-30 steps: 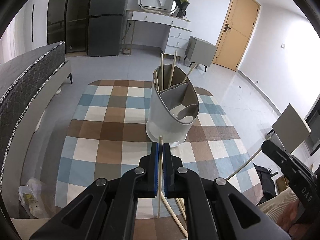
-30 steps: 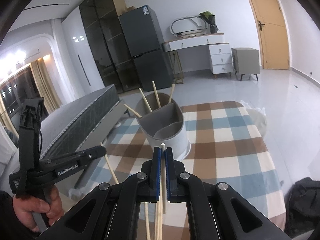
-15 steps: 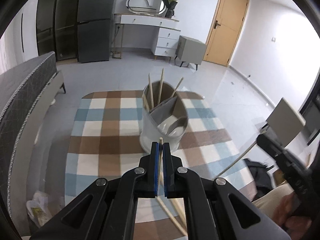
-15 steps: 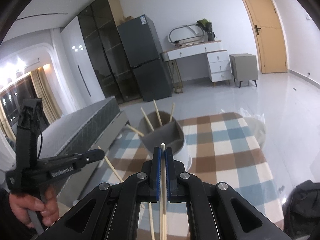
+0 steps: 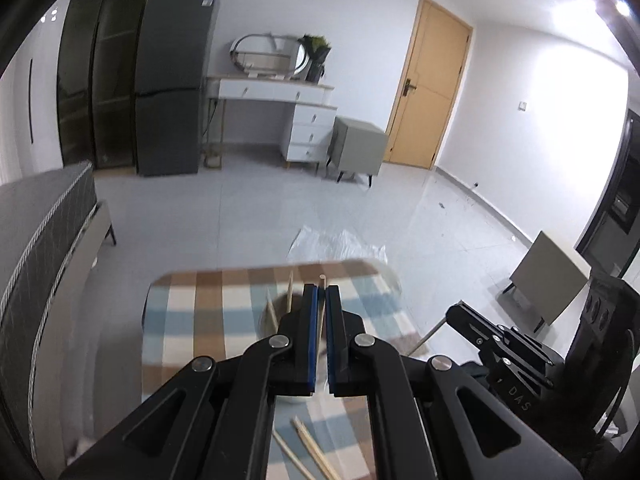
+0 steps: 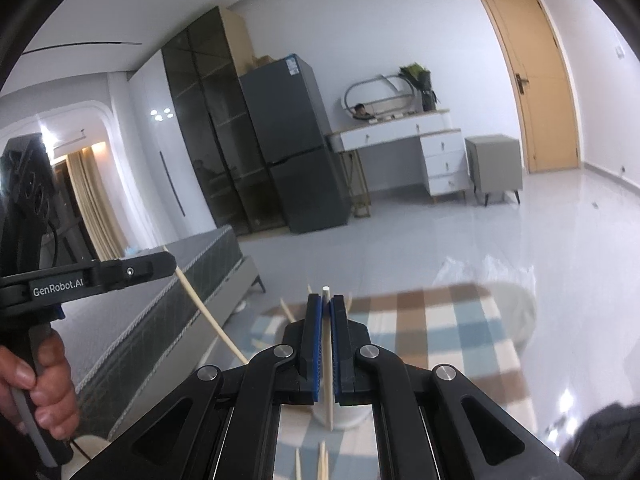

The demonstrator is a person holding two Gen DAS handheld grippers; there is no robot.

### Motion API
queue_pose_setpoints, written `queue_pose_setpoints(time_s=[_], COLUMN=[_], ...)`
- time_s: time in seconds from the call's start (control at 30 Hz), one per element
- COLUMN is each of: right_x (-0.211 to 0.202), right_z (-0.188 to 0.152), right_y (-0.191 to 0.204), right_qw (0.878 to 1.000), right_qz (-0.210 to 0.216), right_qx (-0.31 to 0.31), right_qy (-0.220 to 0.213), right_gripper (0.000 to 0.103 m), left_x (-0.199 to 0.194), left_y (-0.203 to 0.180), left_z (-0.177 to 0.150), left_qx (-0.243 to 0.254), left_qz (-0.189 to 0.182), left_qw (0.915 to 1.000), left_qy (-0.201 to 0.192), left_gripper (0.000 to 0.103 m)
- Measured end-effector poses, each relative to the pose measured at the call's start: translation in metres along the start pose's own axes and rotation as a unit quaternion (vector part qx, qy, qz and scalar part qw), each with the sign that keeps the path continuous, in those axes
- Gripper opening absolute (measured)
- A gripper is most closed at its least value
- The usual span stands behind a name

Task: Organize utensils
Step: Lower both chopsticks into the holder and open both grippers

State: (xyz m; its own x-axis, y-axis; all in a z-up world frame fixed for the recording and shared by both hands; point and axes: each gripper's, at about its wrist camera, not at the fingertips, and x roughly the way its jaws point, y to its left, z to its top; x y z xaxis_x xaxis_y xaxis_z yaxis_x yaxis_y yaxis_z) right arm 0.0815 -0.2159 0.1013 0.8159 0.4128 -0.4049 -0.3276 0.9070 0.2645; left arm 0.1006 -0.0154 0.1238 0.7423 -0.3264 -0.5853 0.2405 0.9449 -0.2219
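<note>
The left tool (image 5: pixel 321 300) was clenched on one chopstick (image 5: pixel 320 320). The right tool (image 6: pixel 326 312) pinched another chopstick (image 6: pixel 328 360). Loose chopsticks (image 5: pixel 312 448) lay on the checked desk (image 5: pixel 192 320) below. Farther off, the mostly hidden holder (image 5: pixel 266 320) stood with sticks poking up.

chopstick (image 5: pixel 320 312) in left claw (image 5: pixel 321 292)

left gripper (image 5: pixel 321 320) clamped, right gripper (image 6: pixel 326 332) likewise (angled down)
</note>
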Motion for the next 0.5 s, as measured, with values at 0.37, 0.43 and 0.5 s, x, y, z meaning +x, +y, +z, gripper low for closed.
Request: queue_pose_setpoints(time_s=[0.37,0.43,0.5], right_x=[0.046,0.058,0.071], right_z=[0.064,0.067,0.068], right_y=[0.008,0.009,0.007], right_qw=[0.999,0.999,0.999], right_qz=[0.007,0.009,0.012], right_qx=[-0.005,-0.008,-0.005], right_qy=[-0.034,-0.033,-0.029], right_gripper=[0.003,0.003,0.003], left_x=[0.035,0.042,0.048], left_y=[0.018,0.023,0.027], left_z=[0.045,0.045,0.044], left_qx=[0.013,0.014,0.015], left_qz=[0.011,0.009,0.007], left_qw=[0.9998,0.9998,0.9999], left_qy=[-0.009,-0.006,-0.004], left_gripper=[0.000,0.000,0.000])
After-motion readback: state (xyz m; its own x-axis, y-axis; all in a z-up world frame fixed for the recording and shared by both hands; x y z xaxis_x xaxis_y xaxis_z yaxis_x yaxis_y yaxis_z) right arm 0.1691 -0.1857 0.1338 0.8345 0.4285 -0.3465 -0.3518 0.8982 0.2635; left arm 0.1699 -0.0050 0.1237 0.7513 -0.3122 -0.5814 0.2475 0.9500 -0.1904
